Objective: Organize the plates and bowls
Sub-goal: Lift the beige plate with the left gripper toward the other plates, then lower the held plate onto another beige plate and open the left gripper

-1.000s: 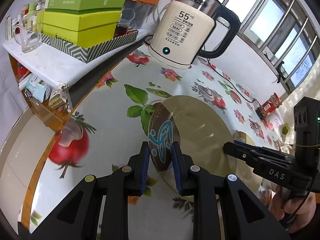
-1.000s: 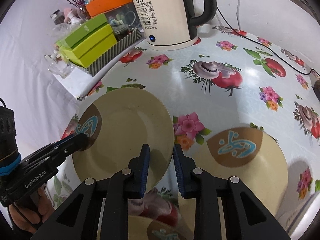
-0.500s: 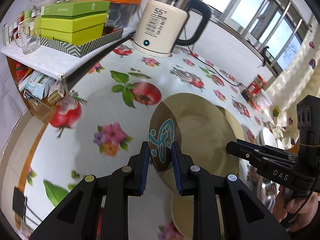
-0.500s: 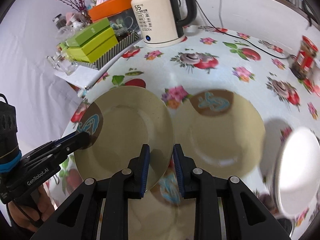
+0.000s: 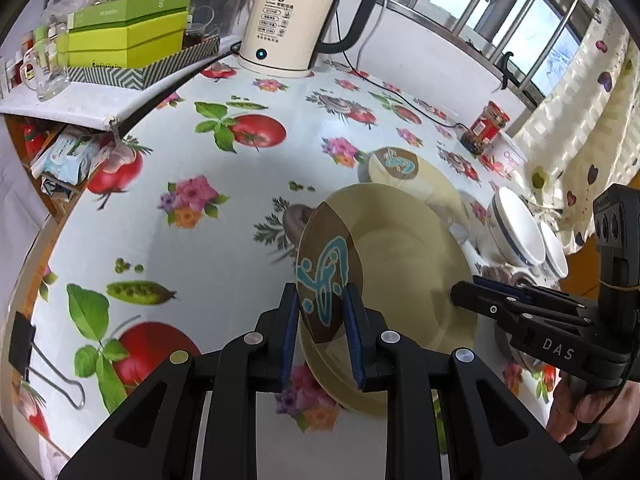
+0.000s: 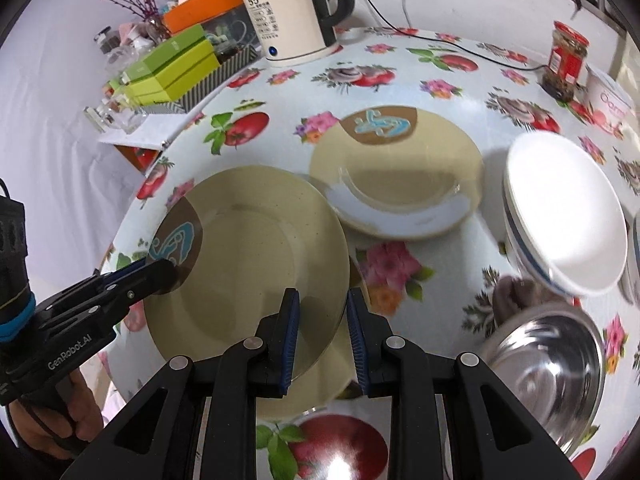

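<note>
A beige plate point(image 5: 400, 264) point(image 6: 256, 264) with a brown patch and blue motif is held in the air between both grippers. My left gripper point(image 5: 320, 320) is shut on its brown-patch rim; it also shows in the right wrist view point(image 6: 160, 272). My right gripper point(image 6: 320, 332) is shut on the opposite rim; it also shows in the left wrist view point(image 5: 464, 292). A second matching plate point(image 6: 400, 168) point(image 5: 436, 184) lies on the table beyond. Another beige plate point(image 6: 320, 392) lies right beneath the held one. White bowls point(image 6: 568, 216) point(image 5: 520, 228) sit stacked at the right.
A steel bowl point(image 6: 548, 364) sits near right. A cream kettle point(image 5: 288, 24) point(image 6: 292, 12), its cable, green boxes point(image 5: 124, 36) and a red jar point(image 6: 566, 60) point(image 5: 488, 124) stand along the far side. A binder clip point(image 5: 36, 360) lies at the table's left edge.
Both grippers have carried the plate back from the kettle toward the near right of the table, over the other plates. The white bowls and steel bowl have come into view.
</note>
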The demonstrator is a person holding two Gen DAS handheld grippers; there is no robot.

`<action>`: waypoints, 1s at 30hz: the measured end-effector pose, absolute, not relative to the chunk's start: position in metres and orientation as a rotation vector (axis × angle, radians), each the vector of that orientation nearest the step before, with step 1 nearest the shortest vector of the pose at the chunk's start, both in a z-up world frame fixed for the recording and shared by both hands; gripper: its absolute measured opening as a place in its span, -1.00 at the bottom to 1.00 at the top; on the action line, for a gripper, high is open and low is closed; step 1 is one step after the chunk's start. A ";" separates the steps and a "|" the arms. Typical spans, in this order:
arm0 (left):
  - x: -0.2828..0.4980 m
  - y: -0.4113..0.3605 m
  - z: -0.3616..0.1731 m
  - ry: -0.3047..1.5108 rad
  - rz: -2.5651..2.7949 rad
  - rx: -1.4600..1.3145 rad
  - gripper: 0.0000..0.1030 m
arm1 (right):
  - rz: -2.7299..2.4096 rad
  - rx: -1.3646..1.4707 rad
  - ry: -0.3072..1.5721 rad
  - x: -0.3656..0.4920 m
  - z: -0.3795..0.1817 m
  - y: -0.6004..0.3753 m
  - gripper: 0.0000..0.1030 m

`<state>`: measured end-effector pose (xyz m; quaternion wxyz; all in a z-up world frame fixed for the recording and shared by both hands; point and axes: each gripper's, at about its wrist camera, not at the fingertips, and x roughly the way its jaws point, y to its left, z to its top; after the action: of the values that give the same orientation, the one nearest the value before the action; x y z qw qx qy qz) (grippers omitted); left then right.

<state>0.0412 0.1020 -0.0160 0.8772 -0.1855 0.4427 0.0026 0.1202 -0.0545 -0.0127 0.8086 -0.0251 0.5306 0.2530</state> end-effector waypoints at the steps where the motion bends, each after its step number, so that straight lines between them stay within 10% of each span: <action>1: 0.040 0.100 -0.017 0.927 0.004 -0.386 -0.55 | 0.538 -0.054 1.137 0.119 -0.014 -0.056 -0.54; 30: 0.037 0.085 -0.035 0.988 -0.010 -0.352 -0.55 | 0.519 -0.057 1.184 0.109 -0.037 -0.069 -0.49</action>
<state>0.0370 0.0852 -0.0353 0.8656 -0.1679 0.4716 -0.0048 0.1092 -0.0687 -0.0367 0.7979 -0.0263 0.5515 0.2417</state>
